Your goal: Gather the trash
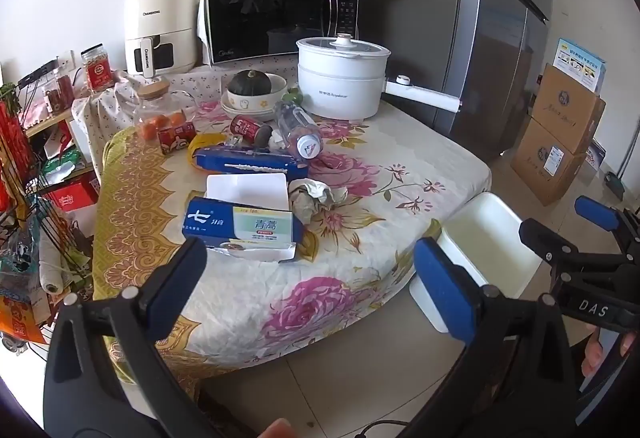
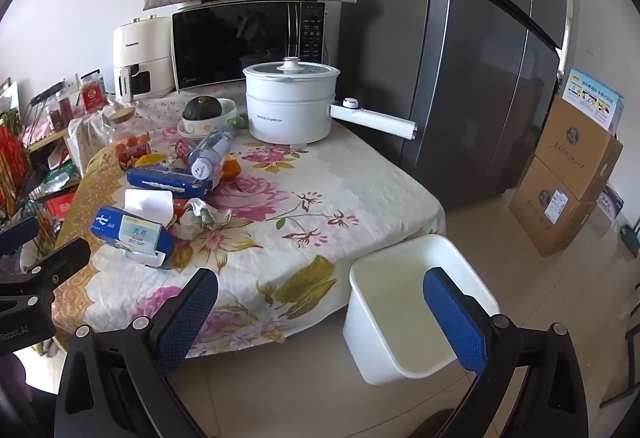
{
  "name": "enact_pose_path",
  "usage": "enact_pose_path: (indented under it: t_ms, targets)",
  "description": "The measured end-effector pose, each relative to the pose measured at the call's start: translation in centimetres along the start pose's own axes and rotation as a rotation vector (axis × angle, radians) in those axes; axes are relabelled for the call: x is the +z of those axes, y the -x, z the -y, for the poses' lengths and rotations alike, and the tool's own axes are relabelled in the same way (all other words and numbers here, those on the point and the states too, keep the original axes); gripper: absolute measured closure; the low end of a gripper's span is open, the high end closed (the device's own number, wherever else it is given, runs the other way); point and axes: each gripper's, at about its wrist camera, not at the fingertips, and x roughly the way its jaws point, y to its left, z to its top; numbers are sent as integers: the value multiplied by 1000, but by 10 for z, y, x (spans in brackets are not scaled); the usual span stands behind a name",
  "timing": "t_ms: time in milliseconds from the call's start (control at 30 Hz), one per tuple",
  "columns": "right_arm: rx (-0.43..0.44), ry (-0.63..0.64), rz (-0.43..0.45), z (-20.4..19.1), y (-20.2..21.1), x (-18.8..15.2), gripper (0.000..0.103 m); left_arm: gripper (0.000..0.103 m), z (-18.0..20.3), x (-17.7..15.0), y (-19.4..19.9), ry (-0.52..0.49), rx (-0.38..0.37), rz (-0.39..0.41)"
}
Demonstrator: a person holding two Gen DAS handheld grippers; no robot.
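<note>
Trash lies on the floral tablecloth: a blue toothpaste box (image 1: 244, 224) (image 2: 132, 230), a white open carton (image 1: 248, 190), crumpled paper (image 1: 316, 196) (image 2: 204, 216), a long blue box (image 1: 250, 162) (image 2: 172, 180), a clear plastic bottle (image 1: 298, 128) (image 2: 210, 152) and a red can (image 1: 248, 126). A white bin (image 1: 480, 254) (image 2: 408, 302) stands on the floor by the table's right corner. My left gripper (image 1: 312, 278) is open and empty, short of the table's near edge. My right gripper (image 2: 320, 314) is open and empty, near the bin.
A white electric pot (image 1: 342, 78) (image 2: 290, 102), a bowl with a squash (image 1: 254, 90), a jar of oranges (image 1: 162, 110), a microwave (image 1: 280, 18) and an air fryer (image 1: 160, 30) stand at the back. A grey fridge (image 2: 480, 58) and cardboard boxes (image 2: 568, 174) are on the right.
</note>
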Motion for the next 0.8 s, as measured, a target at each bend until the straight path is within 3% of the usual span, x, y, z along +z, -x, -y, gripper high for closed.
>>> enact_pose_path:
  t_ms: [800]
  targets:
    - [-18,-11,16,3,3,-1,0,0,-6,-3,-4,20,-13,-10]
